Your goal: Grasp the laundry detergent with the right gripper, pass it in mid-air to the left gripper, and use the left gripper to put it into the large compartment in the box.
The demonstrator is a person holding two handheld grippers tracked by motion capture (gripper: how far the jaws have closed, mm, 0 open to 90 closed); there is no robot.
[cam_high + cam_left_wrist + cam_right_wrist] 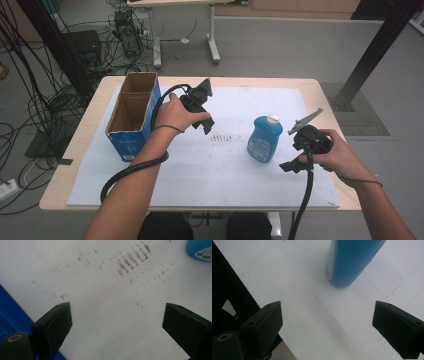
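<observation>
While a scuffed white sheet [200, 165] covers the pale wooden table [320, 87], an open-topped blue cardboard box [131, 131] stands at its left. Right of centre stands a smooth, rounded blue plastic bottle [263, 140] with white cap. Both black grippers, left gripper [116, 320] and right gripper [327, 320], gape empty; the right sits just beside the bottle.

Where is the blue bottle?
In the high view the blue bottle stands upright on the white mat, right of the middle, just left of the right hand-held gripper.
</observation>
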